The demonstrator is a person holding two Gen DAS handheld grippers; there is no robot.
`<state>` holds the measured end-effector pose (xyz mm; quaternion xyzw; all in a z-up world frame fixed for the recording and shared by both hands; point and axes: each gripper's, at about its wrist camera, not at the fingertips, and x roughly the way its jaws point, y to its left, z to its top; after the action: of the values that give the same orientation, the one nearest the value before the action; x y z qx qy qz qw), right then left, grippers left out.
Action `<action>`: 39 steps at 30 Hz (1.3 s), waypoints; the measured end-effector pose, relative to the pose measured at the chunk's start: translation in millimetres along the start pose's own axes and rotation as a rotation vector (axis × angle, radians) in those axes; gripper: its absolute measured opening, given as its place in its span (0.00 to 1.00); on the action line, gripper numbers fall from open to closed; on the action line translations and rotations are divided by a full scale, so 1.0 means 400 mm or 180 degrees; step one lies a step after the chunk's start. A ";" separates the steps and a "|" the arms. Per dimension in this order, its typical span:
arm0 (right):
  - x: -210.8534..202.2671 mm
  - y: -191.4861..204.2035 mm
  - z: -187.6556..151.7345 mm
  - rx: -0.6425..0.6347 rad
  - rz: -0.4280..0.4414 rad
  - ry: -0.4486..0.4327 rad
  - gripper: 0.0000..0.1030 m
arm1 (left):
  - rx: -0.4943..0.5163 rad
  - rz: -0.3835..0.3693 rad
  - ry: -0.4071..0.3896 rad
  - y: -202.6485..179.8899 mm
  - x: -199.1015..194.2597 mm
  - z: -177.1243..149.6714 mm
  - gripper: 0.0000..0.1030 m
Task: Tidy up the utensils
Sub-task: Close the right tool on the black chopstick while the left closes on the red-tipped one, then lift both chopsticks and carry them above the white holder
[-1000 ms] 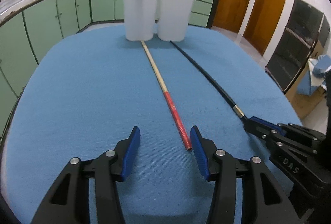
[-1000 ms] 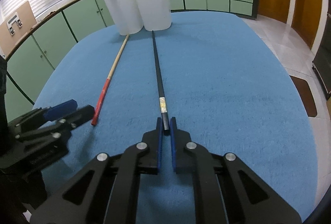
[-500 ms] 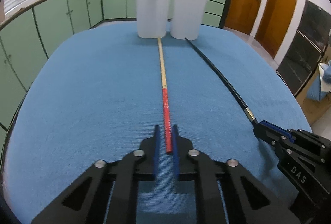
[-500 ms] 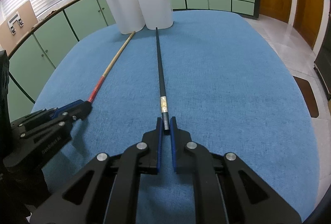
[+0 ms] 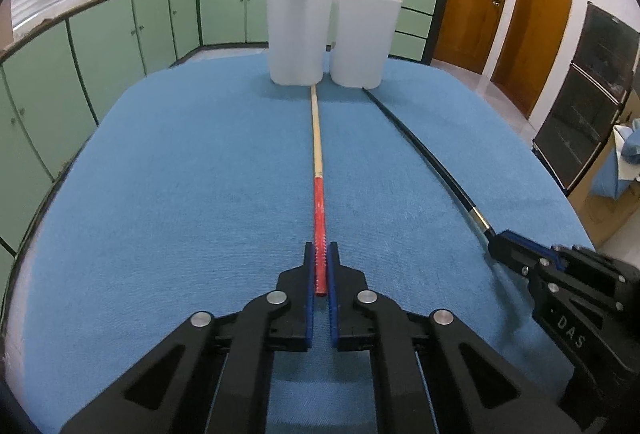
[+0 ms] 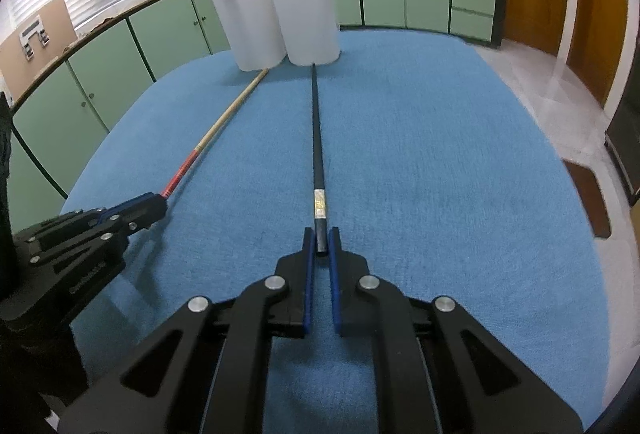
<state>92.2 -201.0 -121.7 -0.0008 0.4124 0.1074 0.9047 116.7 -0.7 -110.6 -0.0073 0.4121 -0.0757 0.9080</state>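
Note:
A long bamboo chopstick with a red end lies on the blue cloth, pointing toward two white holders. My left gripper is shut on its red end. A long black chopstick with a silver band runs toward the right-hand holder. My right gripper is shut on its near end. Each gripper shows at the side of the other's view: the right gripper and the left gripper. Both holders carry several upright chopsticks.
The blue cloth covers a rounded table. Green cabinets curve behind it on the left and at the back. Wooden doors and a dark oven unit stand to the right.
My left gripper shifted onto the red-ended chopstick and closed on it. The right gripper stayed shut on the black chopstick.

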 end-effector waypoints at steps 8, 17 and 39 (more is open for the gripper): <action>-0.090 0.007 0.055 -0.0078 0.0055 -0.0315 0.06 | 0.0140 -0.0016 -0.0368 -0.008 -0.120 0.043 0.05; -0.203 -0.008 0.159 -0.0062 0.0192 -0.0703 0.06 | 0.0141 -0.0146 -0.0850 0.000 -0.234 0.146 0.05; -0.266 -0.015 0.512 -0.0236 0.0535 -0.0879 0.05 | 0.0392 -0.0455 -0.1164 -0.026 -0.241 0.391 0.05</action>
<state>178.5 -209.3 92.5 0.0152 0.2785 0.1970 0.9399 169.9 -4.6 65.3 0.0054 0.2333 -0.1624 0.9587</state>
